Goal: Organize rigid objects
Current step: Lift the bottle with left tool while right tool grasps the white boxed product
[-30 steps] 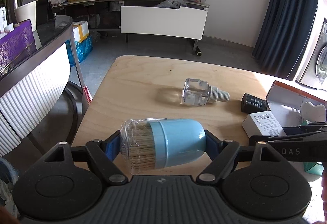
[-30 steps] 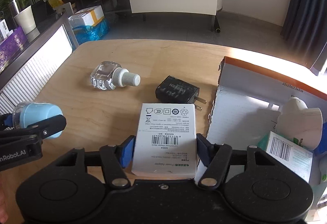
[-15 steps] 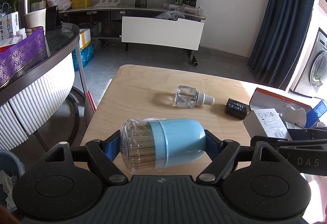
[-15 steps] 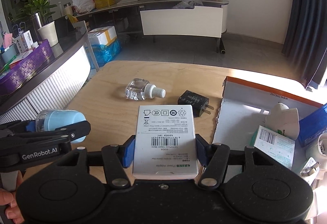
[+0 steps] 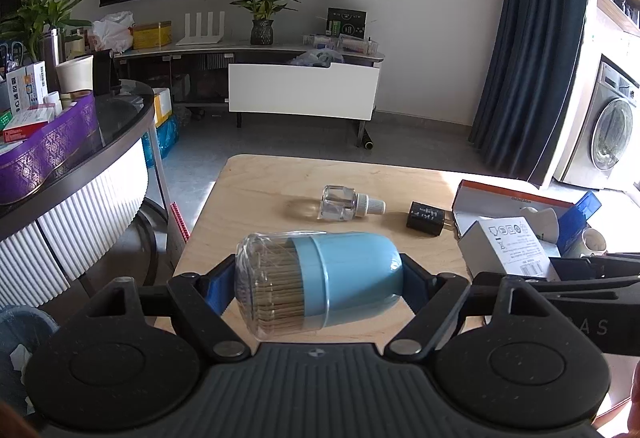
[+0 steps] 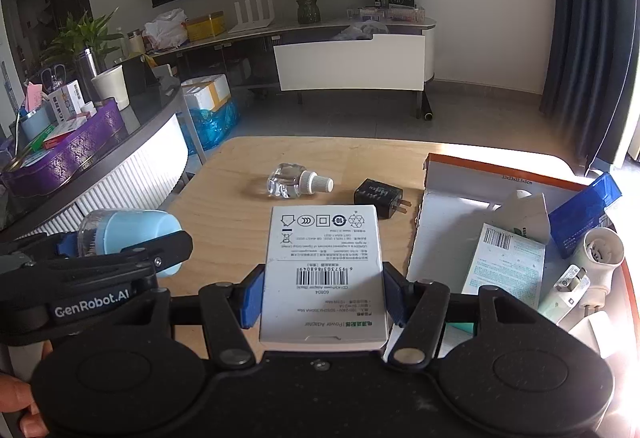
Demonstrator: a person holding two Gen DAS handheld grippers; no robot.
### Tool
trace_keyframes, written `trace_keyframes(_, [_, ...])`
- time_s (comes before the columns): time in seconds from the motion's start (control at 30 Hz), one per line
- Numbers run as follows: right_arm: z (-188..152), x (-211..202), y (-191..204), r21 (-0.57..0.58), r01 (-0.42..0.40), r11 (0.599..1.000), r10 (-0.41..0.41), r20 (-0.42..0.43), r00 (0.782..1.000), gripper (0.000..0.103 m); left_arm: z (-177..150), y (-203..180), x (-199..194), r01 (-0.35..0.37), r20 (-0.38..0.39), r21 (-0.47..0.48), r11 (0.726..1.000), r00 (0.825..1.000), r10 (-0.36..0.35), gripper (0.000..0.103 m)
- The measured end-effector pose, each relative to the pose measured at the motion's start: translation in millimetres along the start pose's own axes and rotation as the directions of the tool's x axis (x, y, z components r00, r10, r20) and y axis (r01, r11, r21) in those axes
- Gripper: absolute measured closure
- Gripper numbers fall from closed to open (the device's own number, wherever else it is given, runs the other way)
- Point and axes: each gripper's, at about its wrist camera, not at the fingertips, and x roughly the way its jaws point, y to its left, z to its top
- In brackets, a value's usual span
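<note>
My left gripper [image 5: 318, 284] is shut on a blue toothpick holder [image 5: 344, 278] with a clear cap, held sideways above the near edge of the wooden table [image 5: 280, 178]. It also shows in the right wrist view [image 6: 132, 230]. My right gripper [image 6: 322, 296] is shut on a white power adapter box [image 6: 324, 270], held above the table beside an open cardboard box [image 6: 452, 206]. The white box also shows in the left wrist view [image 5: 508, 246]. A clear bottle with a white cap [image 6: 298, 182] and a black charger plug [image 6: 378, 192] lie on the table.
The cardboard box holds a blue packet [image 6: 584, 210], a white bulb socket [image 6: 600, 254], a white carton [image 6: 524, 214] and other small packs. A round dark counter [image 5: 80, 158] with a purple box stands left. A TV bench [image 5: 300, 90] stands behind.
Both grippers have risen and drawn back from the table with their objects still held, so the bottle, plug and cardboard box look smaller and farther away.
</note>
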Motion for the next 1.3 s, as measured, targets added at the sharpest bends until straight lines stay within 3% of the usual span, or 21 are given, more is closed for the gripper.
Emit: trace_keyframes(1.3, [-36.3, -68.8, -6.0, 0.007, 0.007, 1.000, -0.007, 0.104, 0.995, 0.032, -21.6, -20.2, -55.8, 0.032, 0.078, 0.007, 0.999, 0.996, -0.033, 0.020])
